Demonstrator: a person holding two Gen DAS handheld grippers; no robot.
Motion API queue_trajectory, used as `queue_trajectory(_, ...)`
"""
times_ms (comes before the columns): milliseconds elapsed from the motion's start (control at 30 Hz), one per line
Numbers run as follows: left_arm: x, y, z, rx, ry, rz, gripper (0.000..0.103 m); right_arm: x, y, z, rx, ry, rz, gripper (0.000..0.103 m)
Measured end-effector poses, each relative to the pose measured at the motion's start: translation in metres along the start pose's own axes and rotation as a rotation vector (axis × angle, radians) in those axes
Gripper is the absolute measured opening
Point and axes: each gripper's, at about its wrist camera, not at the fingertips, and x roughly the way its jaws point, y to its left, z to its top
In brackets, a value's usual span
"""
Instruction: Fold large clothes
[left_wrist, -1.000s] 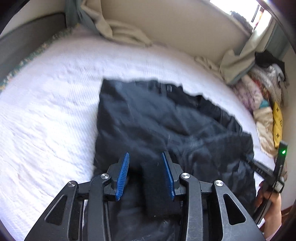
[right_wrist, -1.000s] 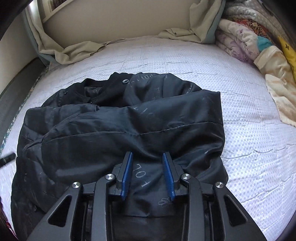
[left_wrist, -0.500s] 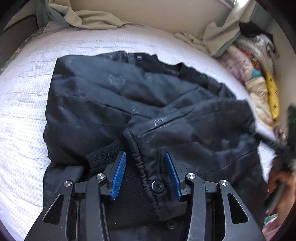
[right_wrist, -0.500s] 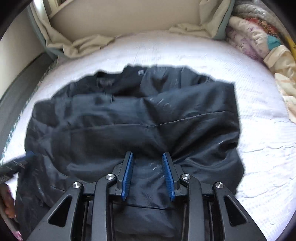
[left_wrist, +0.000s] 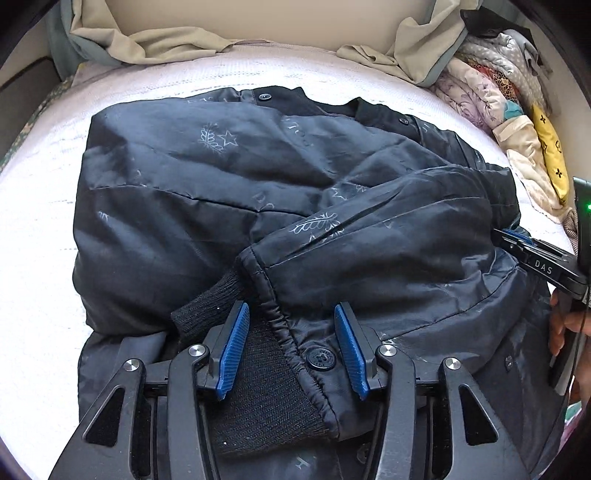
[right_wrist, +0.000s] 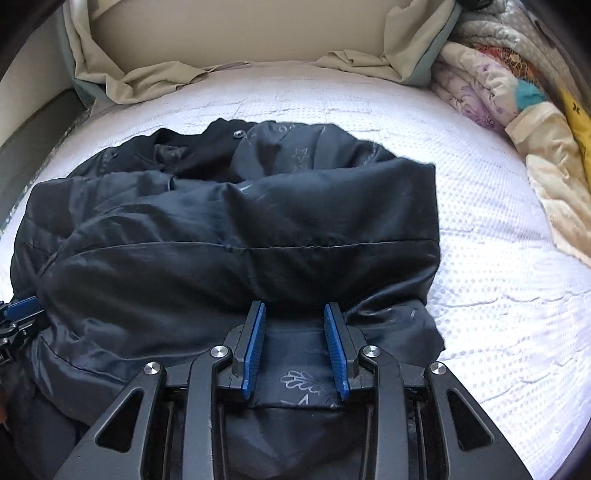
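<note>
One black padded jacket lies part-folded in the middle of the white-covered bed, its collar toward the beige headboard and its hem toward the cameras.

The shell looks like slick, printed nylon over soft filling. I judge it bulky but not heavy, springy enough to puff back open, and likely to slide over itself. The ribbed knit hem and the ribbed cuff are the rougher, firmer parts. These, or the stitched edge by the snap button, look like the surest places to hold.

The left gripper has its jaws spread, with the knit hem and the snap edge lying between the pads. They do not look pinched. The right gripper is at the hem further from the cuff, jaws likewise apart with a flap of printed lining between them. I cannot tell whether that flap is gripped.

Count: one jacket, two grippers, and one sleeve seen folded across the body. A pile of patterned bedding lies beside the jacket at the bed's edge, and crumpled beige cloths lie along the headboard.
</note>
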Motion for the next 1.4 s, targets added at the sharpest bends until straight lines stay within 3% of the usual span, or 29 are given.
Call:
queue_trajectory(367, 0.006, -0.003, -0.007, 0.024, -0.039, 0.019, 0.055, 0.012, 0.005, -0.008, -0.032, -0.069, -0.028, 0.028)
queue_trajectory(633, 0.004, -0.008, -0.006, 0.021, -0.046, 0.047, 0.055, 0.012, 0.007, -0.005, -0.014, -0.064, -0.039, 0.028)
queue_trajectory(767, -0.001, -0.008, -0.003, 0.012, -0.034, 0.028, 0.063, 0.000, 0.002, 0.003, 0.036, -0.037, -0.007, 0.030)
queue_trajectory(900, -0.006, -0.012, 0.000, 0.005, -0.025, 0.022, 0.076, -0.035, 0.001, 0.010, 0.070, -0.072, 0.045, 0.050)
queue_trajectory(1100, -0.019, -0.018, 0.000, 0.018, -0.035, 0.073, 0.085, -0.078, -0.005, 0.010, 0.088, -0.138, 0.097, 0.051)
queue_trajectory(1233, -0.017, -0.017, -0.006, 0.037, -0.026, 0.118, 0.085, -0.067, -0.006, -0.005, 0.110, -0.051, 0.169, 0.051)
queue_trajectory(1400, -0.003, -0.007, -0.010, 0.008, -0.008, 0.123, 0.092, -0.036, 0.004, -0.025, 0.019, -0.008, 0.101, 0.051)
